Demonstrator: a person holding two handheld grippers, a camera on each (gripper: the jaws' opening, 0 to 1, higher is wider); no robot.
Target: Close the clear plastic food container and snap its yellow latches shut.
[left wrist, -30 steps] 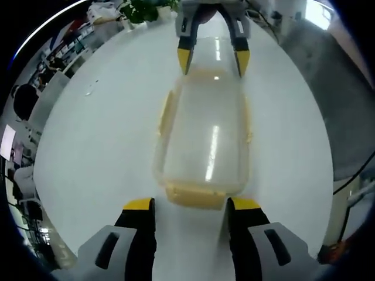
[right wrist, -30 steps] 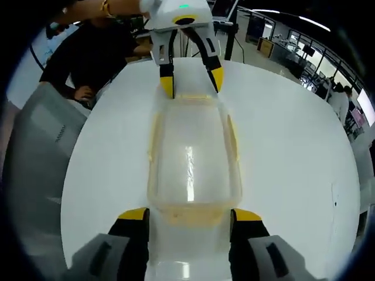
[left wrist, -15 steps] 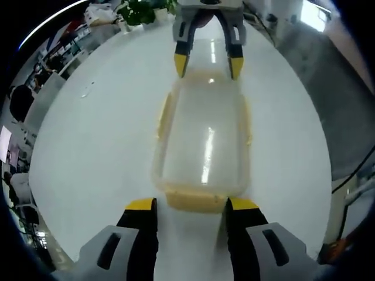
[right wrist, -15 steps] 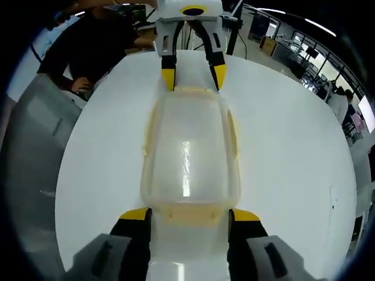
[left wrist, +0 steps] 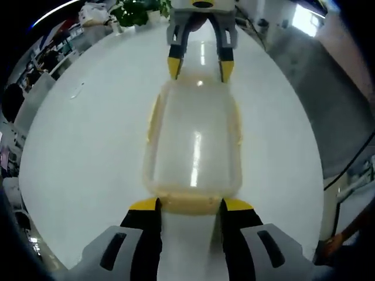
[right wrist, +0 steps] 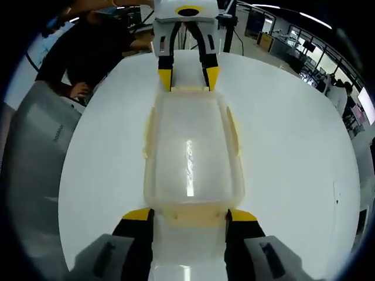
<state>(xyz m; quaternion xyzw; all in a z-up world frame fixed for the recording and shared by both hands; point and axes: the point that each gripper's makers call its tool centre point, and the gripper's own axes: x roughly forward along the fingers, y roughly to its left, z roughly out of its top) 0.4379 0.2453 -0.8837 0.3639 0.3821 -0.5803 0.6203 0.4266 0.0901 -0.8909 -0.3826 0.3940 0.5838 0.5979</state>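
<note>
Where end latches blur, container (left wrist: 193,143) between left tongs (left wrist: 188,204), right tongs (right wrist: 189,215), both parted.

Bare white table (left wrist: 88,152) flanks the container (left wrist: 193,140); both grippers block its ends.

Your left gripper view looks down along its own jaws from one short end of the clear container (left wrist: 193,143), close and steeply tilted toward the white table (left wrist: 88,146), with the right gripper (left wrist: 198,69) facing it from the far end. Your right gripper view looks from the opposite short end, equally near, over the same container (right wrist: 190,152) toward the left gripper (right wrist: 183,79) and a person in black (right wrist: 88,52) beyond the table (right wrist: 293,146). Both views share the container and tabletop, seen end to end.
</note>
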